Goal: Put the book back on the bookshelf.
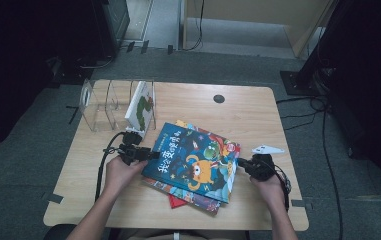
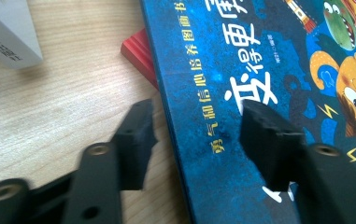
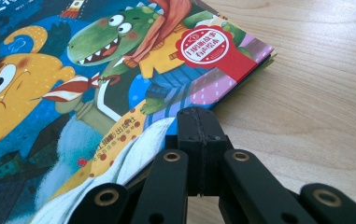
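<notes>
Blue book: the top picture book (image 1: 192,161) lies face up on a short stack near the front edge of the table (image 1: 258,107), about midway between its left and right edges.
Stack beneath: a red-edged book (image 2: 138,52) and other covers stick out under it, toward the front edge.
Left gripper: the left gripper (image 2: 195,135) stands at the blue book's left edge, jaws released and straddling that edge — one fingertip over bare wood, the other over the cover; nothing is pressed between them.
Right gripper: the right gripper (image 3: 199,140) sits at the book's right edge with its jaws clenched together, tip at the cover's edge; whether it pins a page or cover I cannot tell.
Stand: a clear upright rack (image 1: 109,104) at the back left corner holds one white book (image 1: 141,106) on end; its other slots look free.
Step in hand: judging by this, lining up a grip on the blue book to lift it off the stack.
Next move calls for: the left jaws to slide further over the edge and close on the top cover alone — not on the red book below — then lift level toward the rack.
</notes>
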Motion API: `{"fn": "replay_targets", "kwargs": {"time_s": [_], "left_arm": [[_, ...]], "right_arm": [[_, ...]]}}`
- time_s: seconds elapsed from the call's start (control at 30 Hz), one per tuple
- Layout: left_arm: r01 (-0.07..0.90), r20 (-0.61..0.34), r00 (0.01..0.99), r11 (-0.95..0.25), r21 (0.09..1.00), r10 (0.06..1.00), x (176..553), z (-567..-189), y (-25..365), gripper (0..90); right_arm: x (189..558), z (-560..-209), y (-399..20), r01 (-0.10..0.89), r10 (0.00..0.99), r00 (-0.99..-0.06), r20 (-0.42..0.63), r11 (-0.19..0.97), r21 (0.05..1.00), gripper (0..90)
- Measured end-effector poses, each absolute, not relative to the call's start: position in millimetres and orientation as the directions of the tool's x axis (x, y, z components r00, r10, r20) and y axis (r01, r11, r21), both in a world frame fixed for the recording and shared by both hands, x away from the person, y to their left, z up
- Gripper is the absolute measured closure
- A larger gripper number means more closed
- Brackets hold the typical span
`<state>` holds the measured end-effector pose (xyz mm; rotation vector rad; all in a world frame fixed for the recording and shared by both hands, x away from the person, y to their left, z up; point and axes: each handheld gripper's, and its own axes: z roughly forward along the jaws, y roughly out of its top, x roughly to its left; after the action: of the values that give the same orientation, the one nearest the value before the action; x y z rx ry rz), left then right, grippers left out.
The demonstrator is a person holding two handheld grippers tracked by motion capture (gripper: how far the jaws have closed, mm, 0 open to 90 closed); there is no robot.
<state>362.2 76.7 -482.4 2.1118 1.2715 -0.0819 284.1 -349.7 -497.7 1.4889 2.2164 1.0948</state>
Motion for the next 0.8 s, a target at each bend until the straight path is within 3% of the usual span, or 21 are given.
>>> {"fn": "replay_targets", "kwargs": {"time_s": [0.37,0.8], "left_arm": [[0.834,-0.434,0.492,-0.266,0.483,0.755,369,-486,80,51.1],[0.846,-0.470,0.486,-0.263,0.463,0.737,377,-490,76,45.2]], "right_arm": [[284,-498,-344,0.675,0.873,-0.454,0.178,0.206,0.709,90.0],[283,-499,-344,0.674,0.872,-0.457,0.175,0.210,0.708,90.0]]}}
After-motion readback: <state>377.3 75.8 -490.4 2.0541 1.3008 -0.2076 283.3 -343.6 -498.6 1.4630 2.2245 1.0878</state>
